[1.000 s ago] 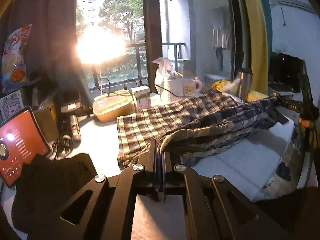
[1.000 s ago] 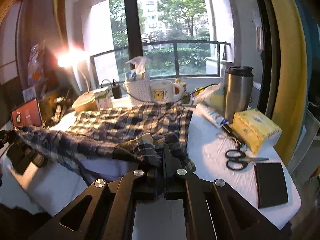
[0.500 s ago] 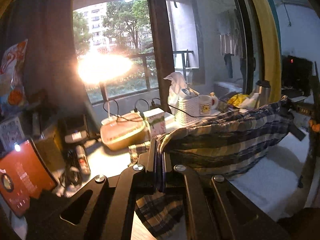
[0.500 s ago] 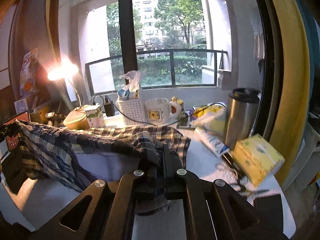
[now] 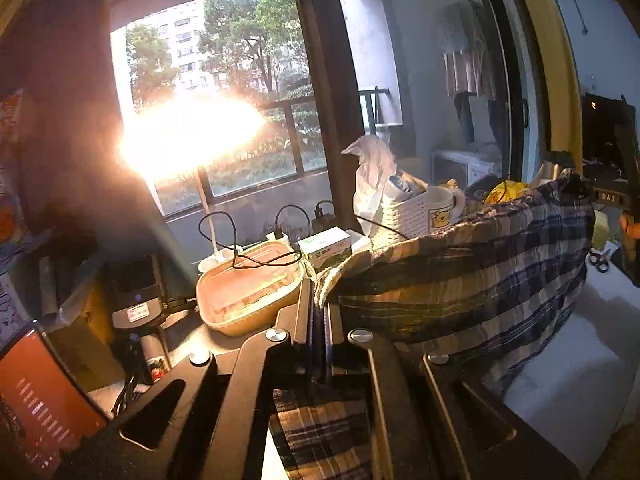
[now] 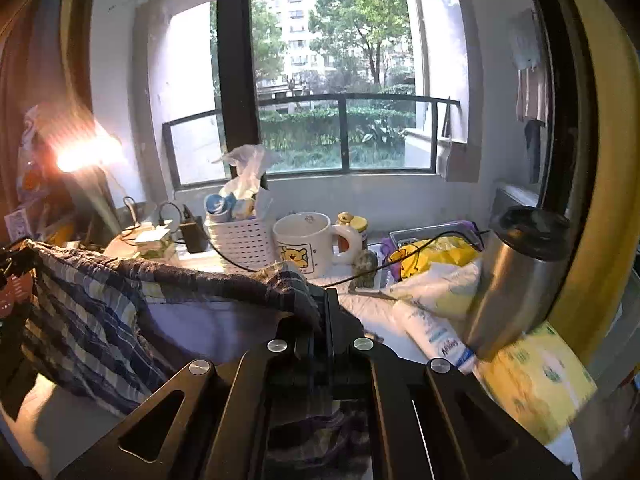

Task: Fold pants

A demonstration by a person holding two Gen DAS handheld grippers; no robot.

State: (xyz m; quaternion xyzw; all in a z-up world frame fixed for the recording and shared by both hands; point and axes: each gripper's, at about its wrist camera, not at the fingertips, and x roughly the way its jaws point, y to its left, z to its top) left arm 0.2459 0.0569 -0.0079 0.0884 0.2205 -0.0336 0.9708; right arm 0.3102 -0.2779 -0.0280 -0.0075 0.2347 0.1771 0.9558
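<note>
The plaid pants hang stretched in the air between my two grippers, above the white-covered table. My left gripper is shut on one end of the waistband; cloth hangs below its fingers. The right gripper shows far right in this view. In the right wrist view my right gripper is shut on the other end, and the pants sag leftward to the left gripper.
At the back stand a white basket, a bear mug, a tan lidded dish and a small green box. A steel tumbler, tissue pack and tube sit right. A red tablet is at left.
Both grippers have risen and lifted the pants off the table; the cloth that lay spread on the table a second ago now hangs taut between them.
</note>
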